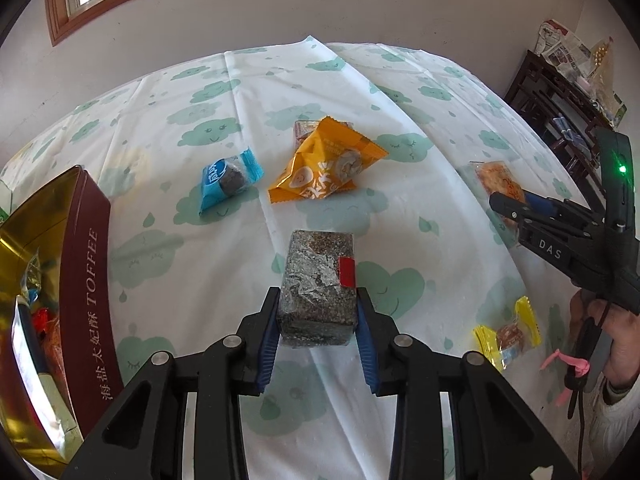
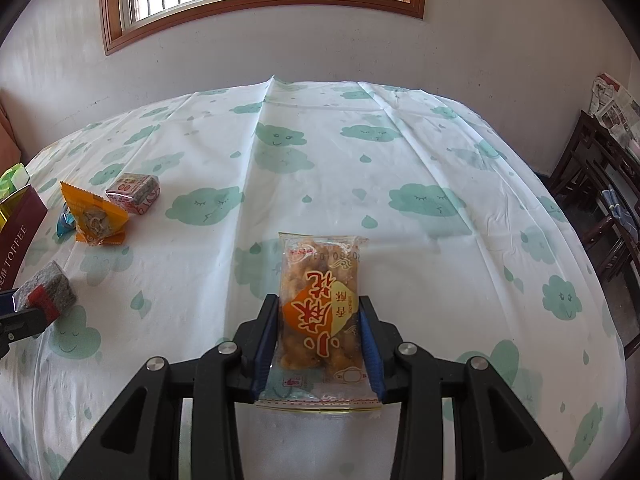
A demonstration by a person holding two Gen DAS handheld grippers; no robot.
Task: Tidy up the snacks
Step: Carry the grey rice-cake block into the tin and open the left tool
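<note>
A: What do the 2 grippers hold?

B: The left gripper (image 1: 318, 316) is clamped on a dark speckled snack block (image 1: 318, 280) with a red tag, pads pressing its 2 sides, and it looks raised off the cloud-print tablecloth (image 1: 200, 272). The right gripper (image 2: 319, 332) squeezes a clear packet of fried snacks (image 2: 320, 300) by its long edges.

A: Why grip them that way?

B: Probably so each hangs forward of the fingers and can drop cleanly into the toffee tin (image 1: 86, 264), open at the left gripper's side with wrapped sweets already inside.

A: Room to move?

B: Plenty. The cloth between block and tin is bare. The blue packet (image 1: 228, 184), orange packet (image 1: 324, 164) and yellow packet (image 1: 510, 332) lie well apart. The tin's raised wall is the 1 edge to clear.
</note>
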